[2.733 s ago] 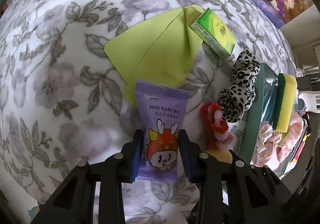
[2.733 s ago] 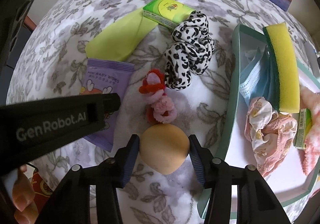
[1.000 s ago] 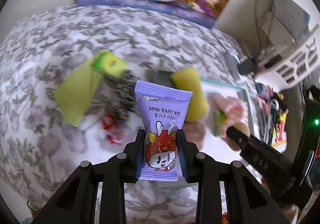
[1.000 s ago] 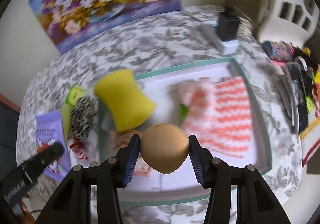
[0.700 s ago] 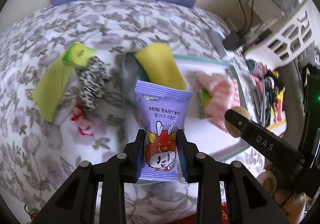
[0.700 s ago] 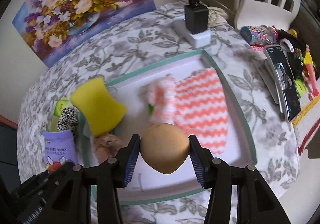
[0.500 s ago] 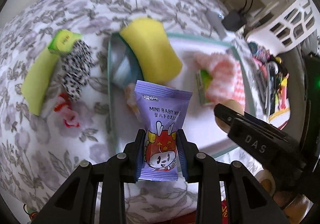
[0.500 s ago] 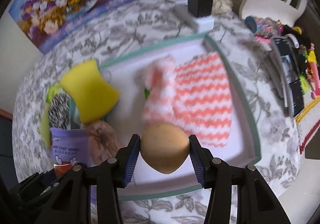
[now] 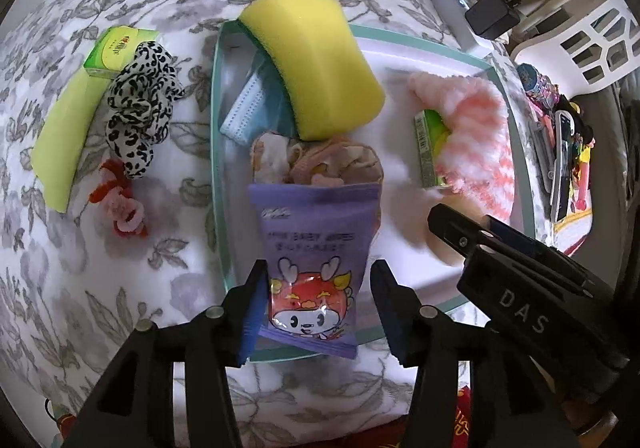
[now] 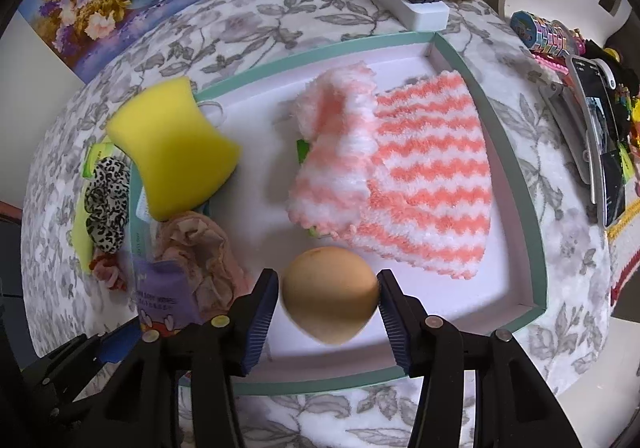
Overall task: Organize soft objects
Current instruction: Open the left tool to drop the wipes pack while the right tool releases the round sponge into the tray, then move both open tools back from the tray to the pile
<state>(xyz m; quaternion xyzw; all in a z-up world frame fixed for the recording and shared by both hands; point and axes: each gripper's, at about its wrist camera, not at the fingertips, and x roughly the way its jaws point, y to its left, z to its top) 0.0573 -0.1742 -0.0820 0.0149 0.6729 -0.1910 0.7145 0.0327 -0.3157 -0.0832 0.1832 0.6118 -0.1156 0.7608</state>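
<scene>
Left wrist view: the left gripper (image 9: 318, 302) has just been opening, its jaws now clear of the purple baby wipes pack (image 9: 314, 260) lying between them in the teal-rimmed tray (image 9: 216, 152). Right wrist view: the right gripper (image 10: 328, 306) has just been opening, its jaws slightly apart from the tan makeup sponge (image 10: 330, 294) between them, over the tray floor beside a pink striped cloth (image 10: 416, 172).
</scene>
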